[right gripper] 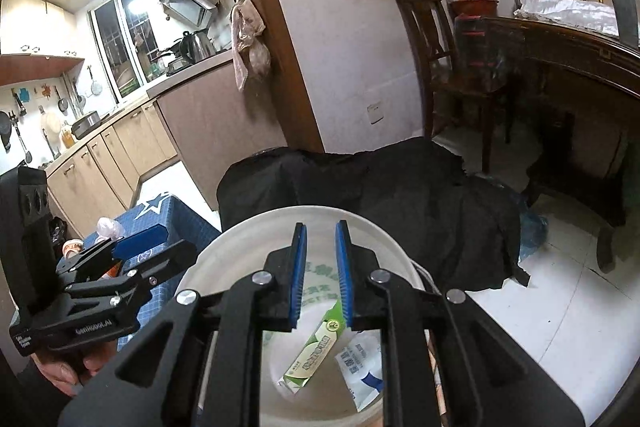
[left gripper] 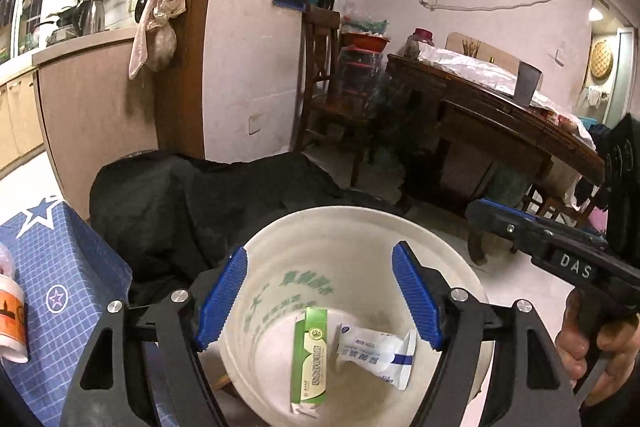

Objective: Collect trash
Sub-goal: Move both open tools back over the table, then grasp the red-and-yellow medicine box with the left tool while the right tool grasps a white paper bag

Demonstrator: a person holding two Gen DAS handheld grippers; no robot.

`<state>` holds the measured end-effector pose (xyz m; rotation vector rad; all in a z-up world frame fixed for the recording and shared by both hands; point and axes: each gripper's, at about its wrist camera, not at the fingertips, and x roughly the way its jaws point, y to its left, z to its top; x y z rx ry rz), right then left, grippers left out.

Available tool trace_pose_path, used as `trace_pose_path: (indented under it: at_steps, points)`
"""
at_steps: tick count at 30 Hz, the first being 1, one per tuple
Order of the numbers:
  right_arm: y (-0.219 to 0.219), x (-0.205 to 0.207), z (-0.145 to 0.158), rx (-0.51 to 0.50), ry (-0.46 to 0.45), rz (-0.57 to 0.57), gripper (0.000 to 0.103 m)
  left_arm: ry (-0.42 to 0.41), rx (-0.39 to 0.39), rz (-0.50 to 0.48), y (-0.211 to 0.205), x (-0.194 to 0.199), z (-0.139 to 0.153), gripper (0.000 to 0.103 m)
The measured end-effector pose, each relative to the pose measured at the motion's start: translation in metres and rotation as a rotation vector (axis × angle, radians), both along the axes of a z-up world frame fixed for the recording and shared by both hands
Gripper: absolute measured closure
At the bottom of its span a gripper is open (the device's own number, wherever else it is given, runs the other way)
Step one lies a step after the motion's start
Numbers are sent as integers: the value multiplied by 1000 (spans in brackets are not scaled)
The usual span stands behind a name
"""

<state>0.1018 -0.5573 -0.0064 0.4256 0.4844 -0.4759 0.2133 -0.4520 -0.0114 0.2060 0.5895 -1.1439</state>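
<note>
Both pieces of trash lay at the bottom of the white plastic bucket [left gripper: 360, 239]: a green and white carton [left gripper: 310, 359], long and flat, and just beside it to the right a white sachet with blue print [left gripper: 378, 351], crinkled, one end propped against the bucket wall. Judged from their looks, both were very light; the carton looked thin cardboard, semi-stiff but crushable, best pinched across its narrow width near the middle; the sachet looked soft, slick film that could slip, so a grip on its crimped end seam seemed safest. Neither looked fragile. The bucket itself was stiff, with green printed characters on the inner wall, and probably light with so little inside; its rim would be the place to grab. The left gripper [left gripper: 320, 301] hung over the bucket mouth with jaws wide apart and nothing between the pads. The right gripper [right gripper: 321, 275] also hovered above the bucket, jaws nearly together with a narrow gap, empty. A black cloth [right gripper: 400, 195] was draped behind the bucket, a blue star-patterned box [left gripper: 68, 275] to its left. More trash elsewhere could not be told.
</note>
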Motion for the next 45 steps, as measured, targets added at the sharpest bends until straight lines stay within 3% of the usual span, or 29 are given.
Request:
trace_pose_path:
  at_steps: [3,7,15,18,23,27,34,39,45]
  points:
    - [8,2,1,-9,-2,19,89,-20,2,8,12,-5,1,28]
    - [35,11,6,-34,-21,81,72,-67,-1,52,54,-11,1,28]
    - [130,57,10,-82,-52,349,59,-129,30,203,174,-10,-12,28]
    - [172,83,2,-116,-29,452,53,-88,34,285,223,1,-21,28]
    - [224,129,-25,-97,44,587,46,-69,61,521,322,20,-37,28]
    - [260,163,-42,-66,97,675,44,0,45,701,403,36,-47,28]
    - [313,194,-62,-32,148,776,32,77,53,930,500,61,-56,26]
    - [341,210,-71,-13,164,819,31,106,50,1029,539,72,-57,26]
    - [349,241,-64,32,131,754,13,156,8,1069,565,80,-65,24]
